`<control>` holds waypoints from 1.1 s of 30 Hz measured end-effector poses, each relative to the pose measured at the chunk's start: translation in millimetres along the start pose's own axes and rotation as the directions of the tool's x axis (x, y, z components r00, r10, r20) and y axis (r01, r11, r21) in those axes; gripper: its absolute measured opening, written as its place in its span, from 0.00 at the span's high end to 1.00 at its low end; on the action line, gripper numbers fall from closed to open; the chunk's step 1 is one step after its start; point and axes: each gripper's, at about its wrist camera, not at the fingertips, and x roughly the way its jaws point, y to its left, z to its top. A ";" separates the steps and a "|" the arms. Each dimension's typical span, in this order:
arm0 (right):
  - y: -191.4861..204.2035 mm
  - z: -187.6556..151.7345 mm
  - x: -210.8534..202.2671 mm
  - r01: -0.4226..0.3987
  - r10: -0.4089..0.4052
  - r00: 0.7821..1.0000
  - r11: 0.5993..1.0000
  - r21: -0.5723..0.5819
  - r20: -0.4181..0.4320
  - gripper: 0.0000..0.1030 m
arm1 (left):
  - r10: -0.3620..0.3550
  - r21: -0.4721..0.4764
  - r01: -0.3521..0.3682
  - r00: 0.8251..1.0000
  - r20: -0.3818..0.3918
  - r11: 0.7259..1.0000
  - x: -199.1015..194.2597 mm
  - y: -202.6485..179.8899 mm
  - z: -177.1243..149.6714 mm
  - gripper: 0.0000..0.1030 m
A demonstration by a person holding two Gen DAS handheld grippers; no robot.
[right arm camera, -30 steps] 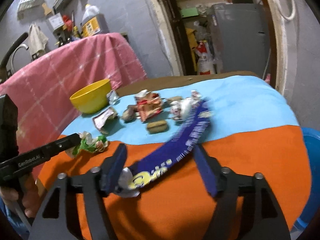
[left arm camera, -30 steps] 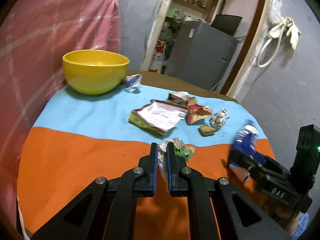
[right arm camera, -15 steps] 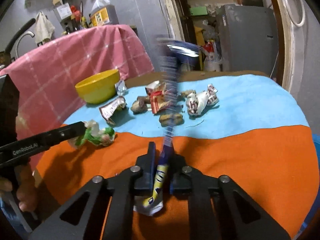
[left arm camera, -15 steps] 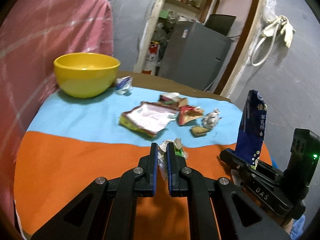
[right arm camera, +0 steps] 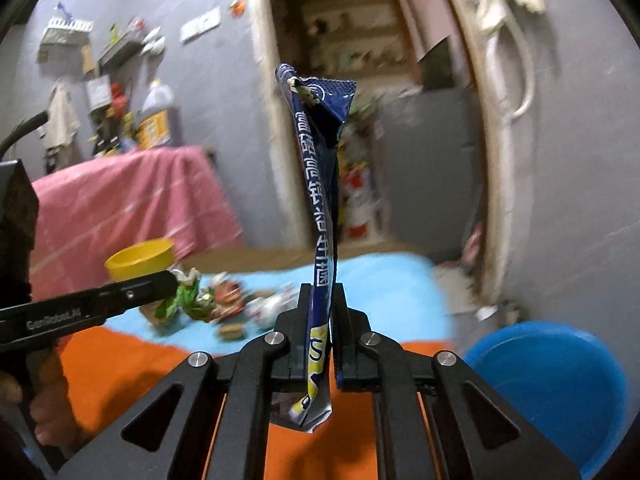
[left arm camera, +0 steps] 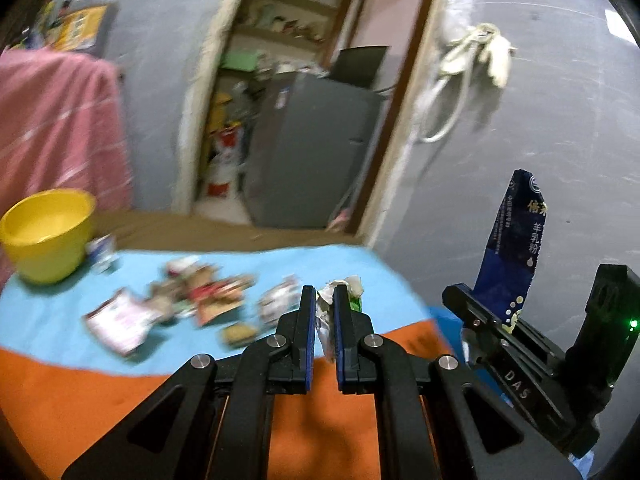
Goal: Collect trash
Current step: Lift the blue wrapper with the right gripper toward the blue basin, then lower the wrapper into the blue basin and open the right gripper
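"DAS" – right gripper (left arm camera: 476, 304); "GenRobot.AI" – left gripper (right arm camera: 168, 280)

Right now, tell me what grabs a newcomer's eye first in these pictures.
The tall dark blue wrapper standing upright, clamped in the right gripper. Next, the crumpled green-and-white wrapper pinched in the left gripper, then the blue bin below the table's right edge.
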 end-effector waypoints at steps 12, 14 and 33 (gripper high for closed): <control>-111.5 5.8 -15.3 0.276 -0.278 0.961 0.951 0.141 -0.004 0.94 | -0.184 0.054 0.192 0.974 -0.135 0.980 103.1 -91.5 11.1 0.94; -128.9 -0.1 -11.6 0.301 -0.297 0.953 0.937 0.174 -0.054 0.93 | -0.189 0.037 0.200 0.964 -0.187 0.979 123.9 -100.5 5.2 0.94; -191.0 -27.2 -17.4 0.393 -0.327 0.916 0.847 0.359 -0.231 0.67 | -0.179 -0.031 0.181 0.914 -0.363 0.983 190.2 -110.3 -20.2 0.71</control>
